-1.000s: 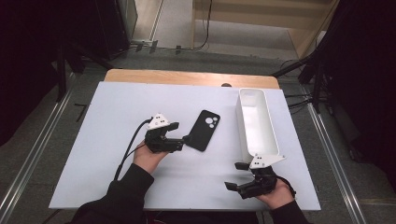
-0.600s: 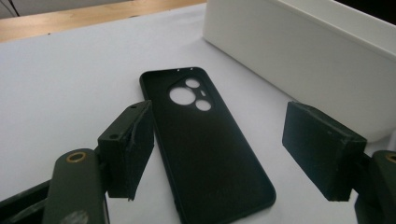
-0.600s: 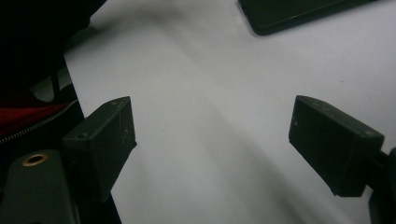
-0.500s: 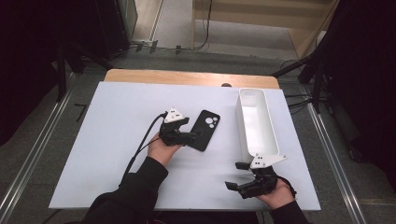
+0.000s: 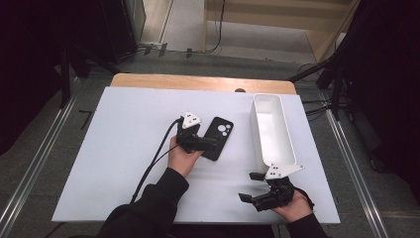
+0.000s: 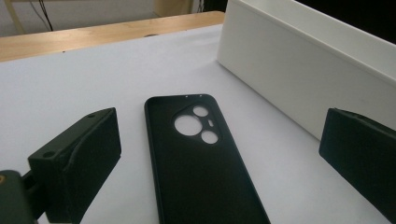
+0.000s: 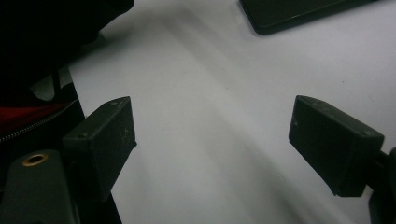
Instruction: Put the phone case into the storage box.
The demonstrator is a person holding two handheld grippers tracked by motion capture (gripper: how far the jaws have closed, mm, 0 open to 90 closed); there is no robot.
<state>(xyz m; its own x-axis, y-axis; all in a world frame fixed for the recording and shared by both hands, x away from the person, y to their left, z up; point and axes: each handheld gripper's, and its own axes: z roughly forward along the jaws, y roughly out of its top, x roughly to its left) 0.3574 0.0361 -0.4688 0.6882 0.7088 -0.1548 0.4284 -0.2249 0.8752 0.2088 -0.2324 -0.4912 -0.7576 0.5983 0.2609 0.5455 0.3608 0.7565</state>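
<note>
Your left gripper (image 5: 210,144) sits at the centre of the high view with its jaws just opened wide, and the phone case (image 6: 201,158) lies flat on the white table (image 5: 124,148) between them, untouched, just left of the white bin (image 5: 272,129). It looks light, thin and probably a little flexible and slick, so take it across its two long edges near the middle, below the camera cutouts, and squeeze gently so it does not bow or pop out. Your right gripper (image 5: 257,191) rests released at lower right, holding nothing.
</note>
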